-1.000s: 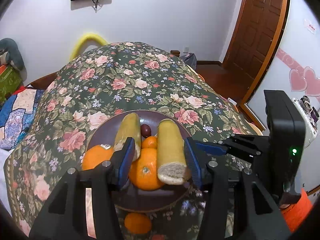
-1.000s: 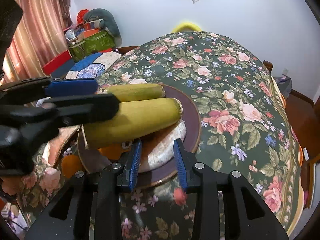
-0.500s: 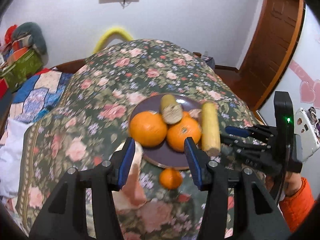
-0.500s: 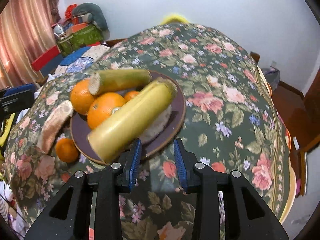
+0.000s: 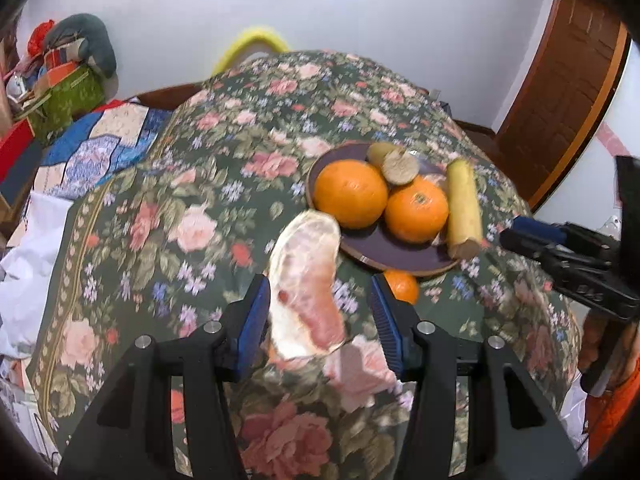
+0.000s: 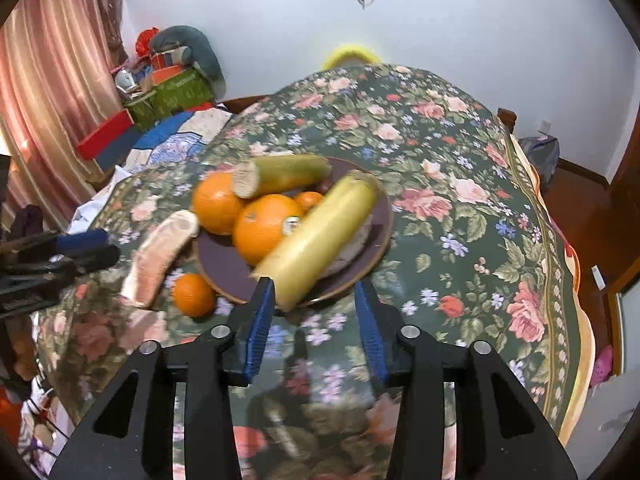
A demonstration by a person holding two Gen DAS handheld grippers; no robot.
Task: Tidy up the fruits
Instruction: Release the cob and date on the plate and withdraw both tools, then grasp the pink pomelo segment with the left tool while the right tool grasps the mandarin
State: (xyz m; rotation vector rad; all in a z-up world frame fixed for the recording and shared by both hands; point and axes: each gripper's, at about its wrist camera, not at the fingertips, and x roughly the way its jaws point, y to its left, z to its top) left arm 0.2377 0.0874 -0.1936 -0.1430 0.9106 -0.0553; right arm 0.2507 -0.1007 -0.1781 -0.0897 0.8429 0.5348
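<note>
A dark plate (image 5: 376,242) on the floral cloth holds two big oranges (image 5: 351,193), two yellow-green cane pieces (image 5: 462,208) and a pale wedge under them. In the right wrist view the plate (image 6: 222,264) holds the same fruit (image 6: 266,228). A pink pomelo wedge (image 5: 308,284) lies off the plate, between the fingers of my open left gripper (image 5: 320,312). A small orange (image 5: 400,286) sits on the cloth beside the plate. My right gripper (image 6: 316,314) is open and empty, just in front of the plate rim and the near cane end (image 6: 320,240).
The floral cloth (image 5: 224,200) covers a domed table that drops away on all sides. Boxes and bags (image 6: 168,88) pile at the back left by a pink curtain. A wooden door (image 5: 560,92) stands at the right.
Both grippers have drawn back from the plate. The left one has swung left, so the pomelo wedge now lies between its fingers. The right jaws have opened wider.
</note>
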